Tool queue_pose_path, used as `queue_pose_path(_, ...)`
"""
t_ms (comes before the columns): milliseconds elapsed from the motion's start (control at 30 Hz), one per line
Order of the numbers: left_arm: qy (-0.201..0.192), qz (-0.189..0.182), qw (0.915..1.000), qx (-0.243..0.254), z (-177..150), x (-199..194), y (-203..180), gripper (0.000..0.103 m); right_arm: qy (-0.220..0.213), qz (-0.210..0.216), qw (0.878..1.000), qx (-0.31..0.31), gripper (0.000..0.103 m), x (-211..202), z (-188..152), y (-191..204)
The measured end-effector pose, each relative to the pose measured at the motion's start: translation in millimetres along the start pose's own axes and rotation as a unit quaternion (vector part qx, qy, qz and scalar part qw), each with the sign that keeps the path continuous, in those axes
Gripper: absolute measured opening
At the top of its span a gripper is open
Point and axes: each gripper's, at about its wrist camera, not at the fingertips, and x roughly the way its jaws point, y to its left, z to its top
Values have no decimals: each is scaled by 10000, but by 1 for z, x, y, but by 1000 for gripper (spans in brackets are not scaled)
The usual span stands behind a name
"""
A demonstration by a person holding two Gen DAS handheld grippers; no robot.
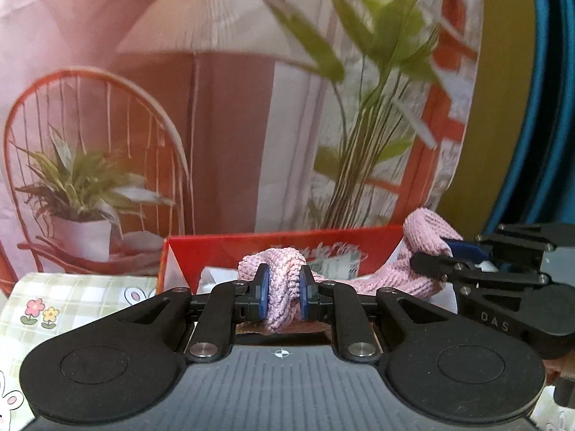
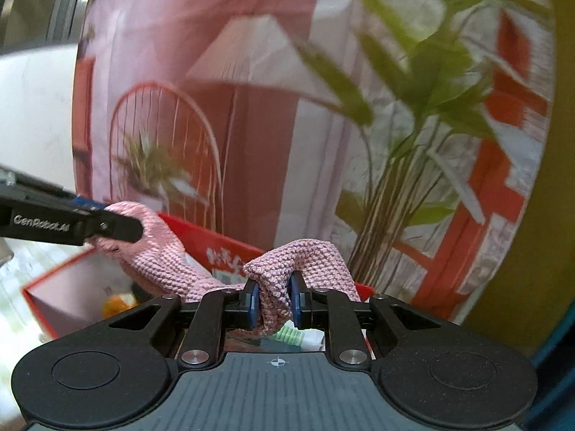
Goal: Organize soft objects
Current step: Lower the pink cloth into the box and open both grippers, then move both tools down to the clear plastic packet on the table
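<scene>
Pink knitted cloth (image 1: 284, 294), held up off the surface and strung between the two grippers, above an open red box (image 1: 287, 248). One bunched end sits in the left gripper (image 1: 284, 296), the other in the right gripper (image 2: 275, 303); the span between sags slightly over the box.

Surface: counter under a pale green checked cover (image 1: 72, 298) printed with small flowers and rabbits, seen near left in the left wrist view. The red box stands on it just beyond the fingers, with pale inner walls; something orange (image 2: 115, 305) lies inside, blurred, cannot tell what.

Room: far behind, a large printed backdrop (image 1: 179, 107) of a pleated lamp, an orange wire chair, potted plants and an orange window frame. To its right an olive band and a blue edge.

Fingers: left pair nearly together, blue pads (image 1: 265, 296) clamped on a fold of the cloth. Right pair likewise narrow, pads (image 2: 253, 303) pinching a gathered fold. Each gripper shows in the other's view, gripping its end of the cloth.

Writing: "GenRobot.AI" in white on the left gripper's side in the right wrist view; "DAS" on the right gripper's body in the left wrist view. White script on the box's red wall, unreadable.
</scene>
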Motion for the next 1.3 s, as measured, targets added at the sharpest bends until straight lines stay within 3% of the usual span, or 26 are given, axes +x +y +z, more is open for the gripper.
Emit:
queue_pose_path(233, 618, 66, 9980, -73, -12, 38, 17, 17, 725, 76, 9969, 309, 16, 54, -8, -7)
queue_pose_path(433, 918, 69, 9957, 66, -18, 54, 18, 17, 1186, 177, 9920, 398, 16, 73, -13, -8)
queue_pose_path(667, 987, 58, 9950, 145, -21, 58, 15, 18, 1631, 293, 9852, 428, 16, 86, -15, -9)
queue_pose_path(767, 903, -25, 9959, 79, -18, 51, 18, 29, 1635, 248, 9847, 557, 20, 86, -16, -11)
queue_pose_path(833, 786, -73, 9969, 41, -15, 42, 19, 52, 1461, 202, 9871, 629, 31, 80, -15, -14)
queue_pose_path(867, 700, -60, 9975, 41, -13, 37, 18, 57, 1305, 177, 9887, 720, 35, 75, -15, -16)
queue_pose_path(933, 480, -58, 9988, 87, -10, 23, 16, 70, 1017, 158, 9909, 864, 53, 63, -13, -20)
queue_pose_path(1067, 158, -92, 9998, 17, -9, -11, 13, 78, 635, 139, 9945, 826, 72, 36, -8, -22)
queue_pose_path(1133, 17, -51, 10000, -9, -13, -27, 9, 94, 519, 144, 9959, 733, 89, 20, -7, -19)
queue_pose_path(1200, -177, 32, 9998, 35, -20, -46, 4, 101, 347, 159, 9964, 751, 102, 1, -9, -16)
queue_pose_path(1300, -332, 123, 9993, 92, -33, -71, -2, 103, 154, 306, 9954, 894, 103, -28, -16, -13)
